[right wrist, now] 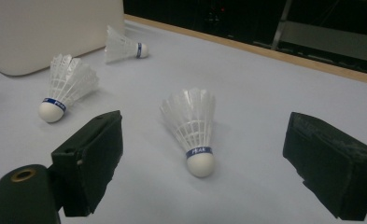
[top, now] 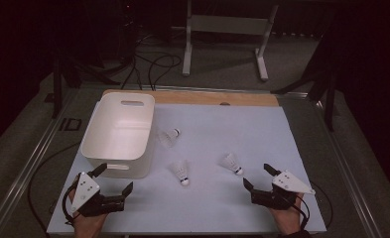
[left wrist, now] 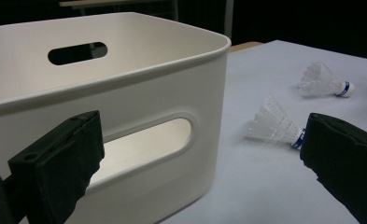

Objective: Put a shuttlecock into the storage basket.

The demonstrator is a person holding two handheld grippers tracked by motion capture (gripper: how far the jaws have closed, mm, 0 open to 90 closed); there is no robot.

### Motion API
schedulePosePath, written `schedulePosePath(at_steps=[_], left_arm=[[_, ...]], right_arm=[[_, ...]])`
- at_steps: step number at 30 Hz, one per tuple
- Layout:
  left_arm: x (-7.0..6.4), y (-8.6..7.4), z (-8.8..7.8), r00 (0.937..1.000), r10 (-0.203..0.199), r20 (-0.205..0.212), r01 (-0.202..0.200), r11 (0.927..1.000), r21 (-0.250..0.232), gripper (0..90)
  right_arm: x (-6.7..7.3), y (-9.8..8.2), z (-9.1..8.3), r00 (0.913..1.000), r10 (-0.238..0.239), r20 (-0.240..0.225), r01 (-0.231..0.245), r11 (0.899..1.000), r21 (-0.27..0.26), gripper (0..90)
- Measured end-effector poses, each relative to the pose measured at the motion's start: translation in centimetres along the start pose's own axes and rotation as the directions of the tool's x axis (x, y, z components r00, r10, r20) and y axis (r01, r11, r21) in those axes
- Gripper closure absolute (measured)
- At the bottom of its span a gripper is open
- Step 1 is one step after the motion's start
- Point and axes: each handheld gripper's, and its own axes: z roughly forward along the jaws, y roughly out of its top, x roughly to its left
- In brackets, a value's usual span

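Three white shuttlecocks lie on the pale blue mat: one at the right (top: 231,163) (right wrist: 193,127), one in the middle (top: 180,171) (right wrist: 65,84) (left wrist: 275,125), and one farther back (top: 170,135) (right wrist: 121,47) (left wrist: 325,81) beside the white bin (top: 119,134) (left wrist: 139,88). My right gripper (top: 256,175) (right wrist: 202,163) stands open just short of the right shuttlecock, which lies ahead between its jaws, untouched. My left gripper (top: 116,178) (left wrist: 200,158) is open in front of the bin's near handle wall, with nothing held.
A wooden strip (top: 217,97) runs along the mat's far edge. Beyond it, a white stand's legs (top: 225,44) and cables rest on the grey floor. Metal rails (top: 33,158) flank the table on both sides.
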Motion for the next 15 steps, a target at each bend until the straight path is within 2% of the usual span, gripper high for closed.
schedulePosePath(at_steps=[8, 15], left_arm=[[0.08, -0.27, -0.04, 0.9998, -0.006, -0.020, 0.006, 1.0000, -0.007, 0.3], [-0.17, -0.38, 0.27, 0.9992, 0.010, -0.039, -0.009, 0.9999, 0.010, 0.2]], right_arm=[[0.05, 0.13, 0.04, 0.9999, 0.009, 0.014, -0.009, 1.000, 0.008, 9.9], [0.00, 0.47, -0.08, 0.9995, 0.032, 0.007, -0.032, 0.999, 0.008, 9.8]])
